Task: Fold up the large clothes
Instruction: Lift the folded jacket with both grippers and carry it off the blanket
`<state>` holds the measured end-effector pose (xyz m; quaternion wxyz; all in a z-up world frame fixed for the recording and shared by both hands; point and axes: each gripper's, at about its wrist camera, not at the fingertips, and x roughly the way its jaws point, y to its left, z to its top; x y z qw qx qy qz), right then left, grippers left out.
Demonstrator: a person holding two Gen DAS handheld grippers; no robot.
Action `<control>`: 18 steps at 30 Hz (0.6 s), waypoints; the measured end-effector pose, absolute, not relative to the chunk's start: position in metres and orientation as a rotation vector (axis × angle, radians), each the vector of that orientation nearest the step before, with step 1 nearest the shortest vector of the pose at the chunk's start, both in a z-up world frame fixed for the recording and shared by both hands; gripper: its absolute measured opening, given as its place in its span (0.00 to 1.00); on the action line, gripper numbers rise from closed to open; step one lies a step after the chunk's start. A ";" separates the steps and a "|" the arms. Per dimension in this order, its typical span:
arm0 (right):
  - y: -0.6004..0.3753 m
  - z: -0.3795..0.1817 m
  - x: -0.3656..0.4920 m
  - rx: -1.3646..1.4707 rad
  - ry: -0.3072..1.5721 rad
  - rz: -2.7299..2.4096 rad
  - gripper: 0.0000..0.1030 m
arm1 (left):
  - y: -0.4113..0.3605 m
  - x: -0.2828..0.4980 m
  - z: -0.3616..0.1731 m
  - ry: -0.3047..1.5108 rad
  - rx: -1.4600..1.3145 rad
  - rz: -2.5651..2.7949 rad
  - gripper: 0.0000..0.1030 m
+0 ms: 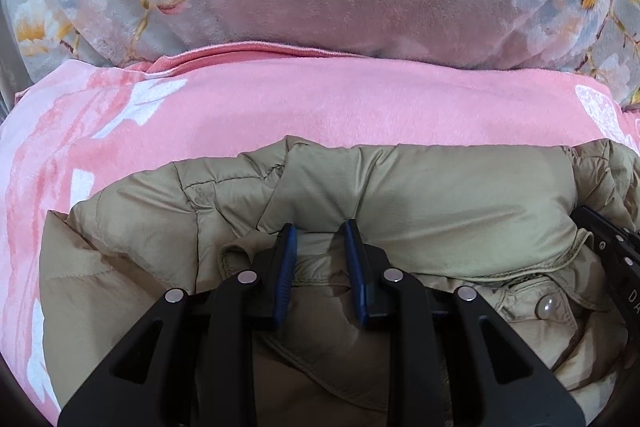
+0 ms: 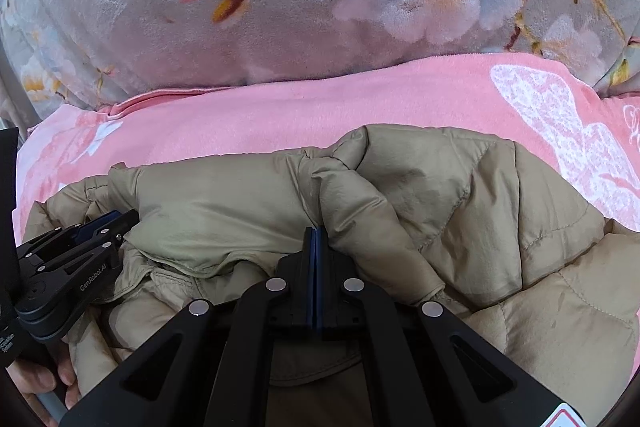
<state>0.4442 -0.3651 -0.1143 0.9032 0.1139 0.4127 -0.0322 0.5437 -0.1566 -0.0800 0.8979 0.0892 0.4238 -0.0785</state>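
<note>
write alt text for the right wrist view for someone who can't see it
The right tongs, shut, pinch a fold of a khaki puffer jacket lying rumpled on a pink blanket. The left tongs reach onto the jacket from the left edge, with a grey floral blanket bunched up behind.

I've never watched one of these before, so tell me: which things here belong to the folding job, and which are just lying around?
Part of the job:
- khaki puffer jacket
- left gripper
- right gripper

Just there:
- pink blanket under the jacket
- grey floral blanket behind it
</note>
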 end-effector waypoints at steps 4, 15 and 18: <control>-0.364 -0.114 0.444 0.238 0.853 -0.066 0.00 | -0.158 0.543 -0.080 0.878 0.192 -0.157 0.23; -0.377 -0.089 0.408 0.368 0.846 -0.051 0.08 | -0.145 0.521 -0.061 0.883 0.174 -0.134 0.37; -0.383 -0.051 0.332 0.440 0.792 -0.018 0.37 | -0.098 0.452 -0.021 0.888 0.048 -0.213 0.85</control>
